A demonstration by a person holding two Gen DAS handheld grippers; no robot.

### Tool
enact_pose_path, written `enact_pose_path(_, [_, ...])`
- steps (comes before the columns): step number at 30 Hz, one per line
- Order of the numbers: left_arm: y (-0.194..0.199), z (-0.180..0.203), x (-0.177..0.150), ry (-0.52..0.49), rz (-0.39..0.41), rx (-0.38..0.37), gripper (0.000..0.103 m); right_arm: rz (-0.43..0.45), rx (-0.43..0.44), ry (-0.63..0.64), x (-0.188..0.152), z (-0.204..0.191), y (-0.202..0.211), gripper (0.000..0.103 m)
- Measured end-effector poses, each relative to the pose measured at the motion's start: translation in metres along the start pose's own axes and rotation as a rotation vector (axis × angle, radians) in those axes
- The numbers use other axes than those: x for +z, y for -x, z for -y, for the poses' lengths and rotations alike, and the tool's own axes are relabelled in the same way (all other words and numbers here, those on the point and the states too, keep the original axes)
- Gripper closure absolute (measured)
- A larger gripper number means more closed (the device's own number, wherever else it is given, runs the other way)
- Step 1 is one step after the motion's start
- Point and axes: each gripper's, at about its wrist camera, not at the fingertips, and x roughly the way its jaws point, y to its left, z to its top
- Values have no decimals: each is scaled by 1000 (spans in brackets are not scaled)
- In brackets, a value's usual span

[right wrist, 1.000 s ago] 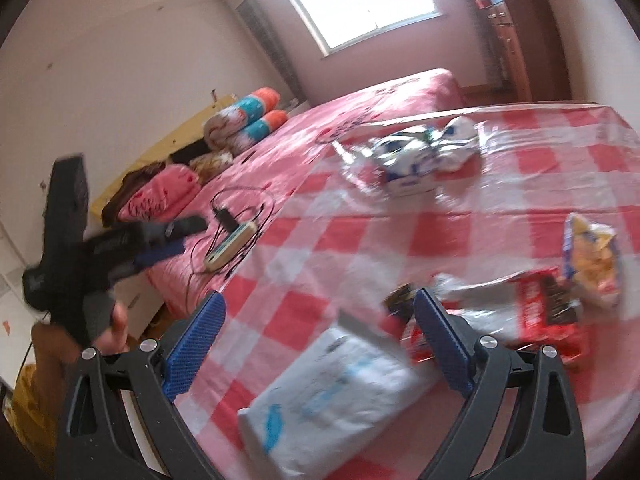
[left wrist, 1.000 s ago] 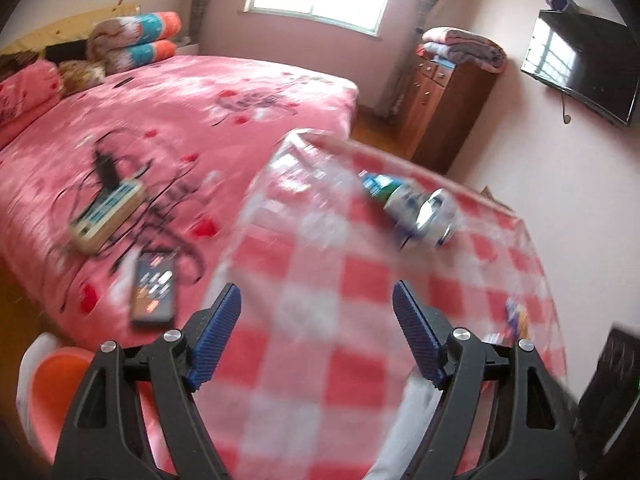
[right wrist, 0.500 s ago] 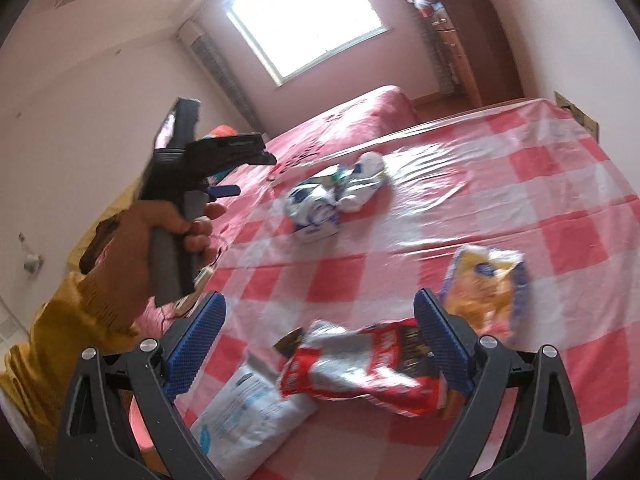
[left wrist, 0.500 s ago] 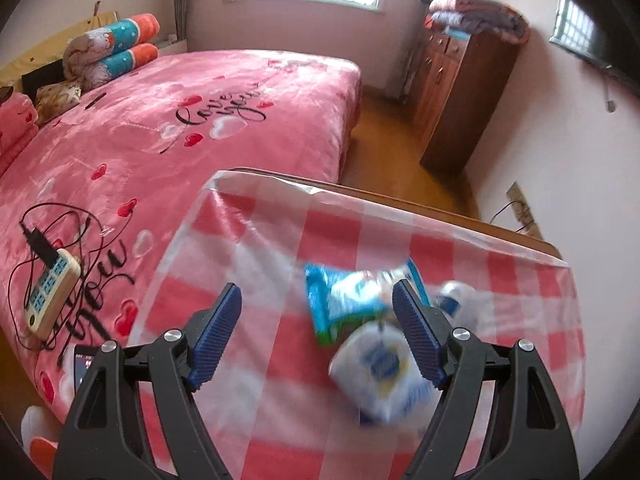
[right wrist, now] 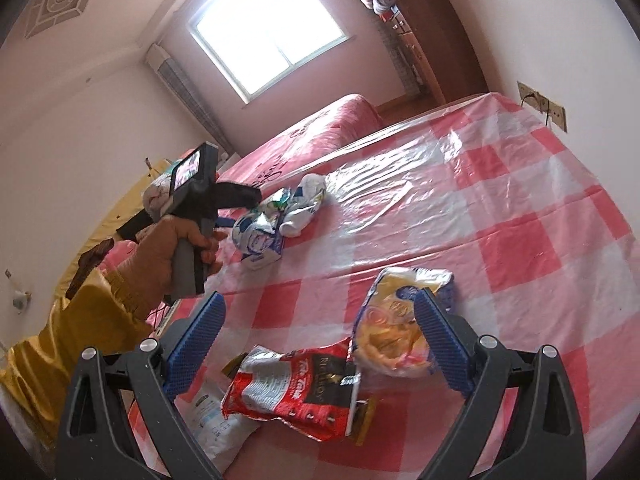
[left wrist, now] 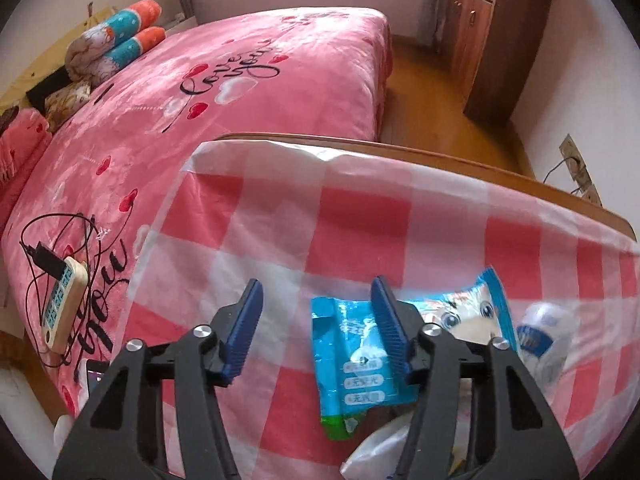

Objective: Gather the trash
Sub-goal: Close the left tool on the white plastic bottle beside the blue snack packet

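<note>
A table under a red and white checked plastic cloth carries the trash. In the left wrist view a blue wrapper lies flat, its left edge between the jaws and the rest under the right finger. My left gripper is closing just over it, with a gap still showing beside the left pad. A crumpled white and blue packet lies to the right. In the right wrist view my right gripper is open above a red wrapper, with a yellow snack bag by its right finger and a white pouch lower left.
A pink bed adjoins the table's left and far side, with a power strip and cables on it. A wooden cabinet stands at the far wall. A hand in a yellow sleeve holds the left gripper over the far packets.
The left gripper has travelled across the table to the blue wrapper and come down, and its jaws have narrowed. The right gripper has shifted a little, bringing the red wrapper and yellow bag closer.
</note>
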Motion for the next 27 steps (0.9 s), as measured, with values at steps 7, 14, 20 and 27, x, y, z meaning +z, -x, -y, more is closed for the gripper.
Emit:
enact_pose_path(7, [24, 15, -38, -103, 20, -31, 51, -2, -42, -7, 4, 10, -1, 9])
enact_pose_path(14, [58, 34, -94, -226, 22, -107, 53, -1, -88, -30, 5, 26, 3, 9])
enact_pose_path(20, [88, 47, -105, -308, 33, -139, 53, -35, -108, -34, 1, 31, -2, 9])
enact_pose_path(27, [94, 77, -70, -293, 50, -192, 49, -89, -159, 2, 1, 31, -17, 9])
